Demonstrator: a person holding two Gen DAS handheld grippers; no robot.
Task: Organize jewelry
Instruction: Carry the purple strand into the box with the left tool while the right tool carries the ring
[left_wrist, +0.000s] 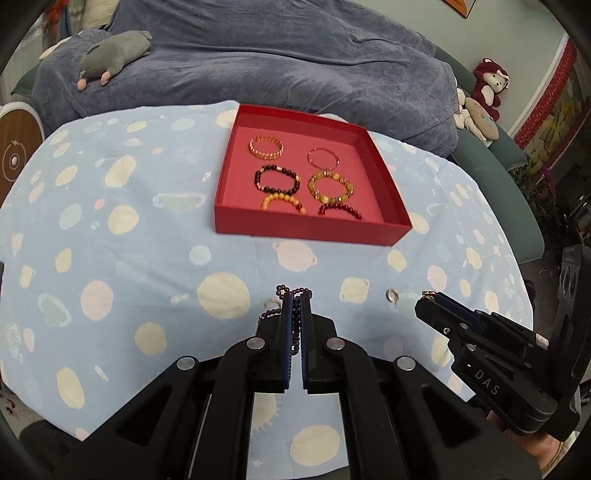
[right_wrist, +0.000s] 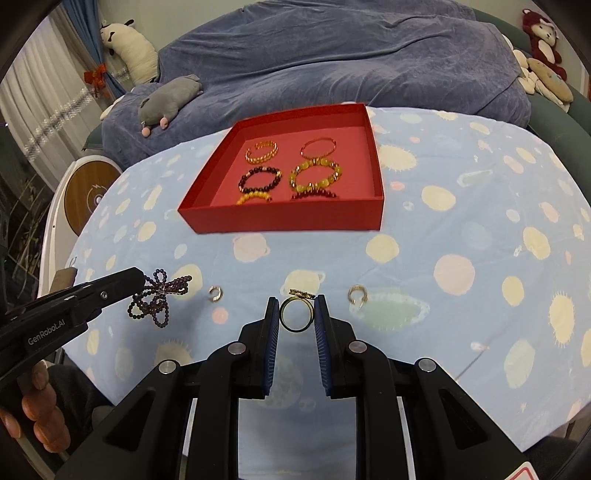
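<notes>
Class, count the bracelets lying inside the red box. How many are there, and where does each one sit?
6, in two columns in the red box. Back row: gold chain, thin red bangle. Middle: dark beads, yellow-green beads. Front, partly hidden by the wall: orange, dark red.

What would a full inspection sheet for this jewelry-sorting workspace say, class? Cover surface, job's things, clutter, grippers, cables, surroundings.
Surface: planet-print tablecloth.
Job's things: red tray holds six bracelets; two small rings lie loose on the cloth.
Clutter: nothing seen.
Grippers: left gripper shut on purple bead strand; right gripper shut on gold ring.
Cables: nothing seen.
Surroundings: blue-covered sofa, grey plush, red plush.
</notes>
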